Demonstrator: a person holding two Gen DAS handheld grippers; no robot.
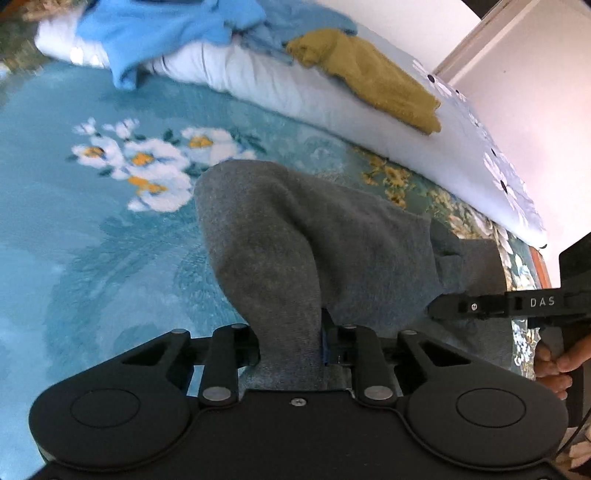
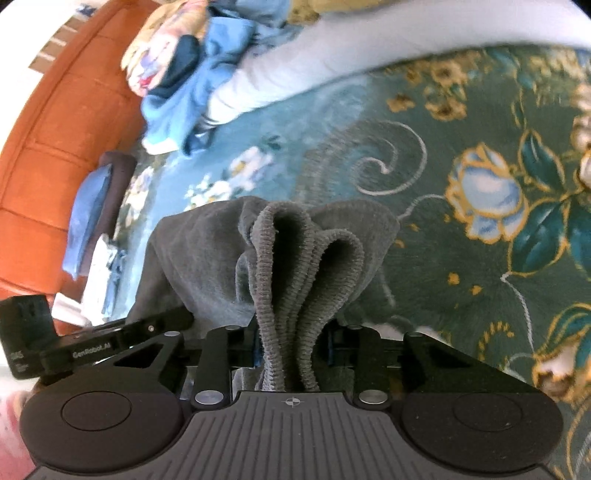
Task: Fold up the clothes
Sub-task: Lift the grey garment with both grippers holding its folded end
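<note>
One grey garment (image 1: 295, 236), knit, lifted above a teal floral bedspread (image 1: 92, 229) and held at two points. Left claw (image 1: 290, 343): closed on a plain bunched section of the grey cloth, which rises from between its jaws and drapes forward and to the right. Right claw (image 2: 288, 350): closed on the garment's ribbed hem (image 2: 295, 258), gathered in several upright folds between its jaws; in the left wrist view this claw enters from the right edge, pinching the same cloth. Behind, on one white quilt (image 1: 295, 88): one olive-yellow garment (image 1: 369, 77) and a heap of blue clothes (image 1: 166, 33), count not discernible. One orange headboard (image 2: 55, 129), with one stack of folded items (image 2: 96, 221) near it.
</note>
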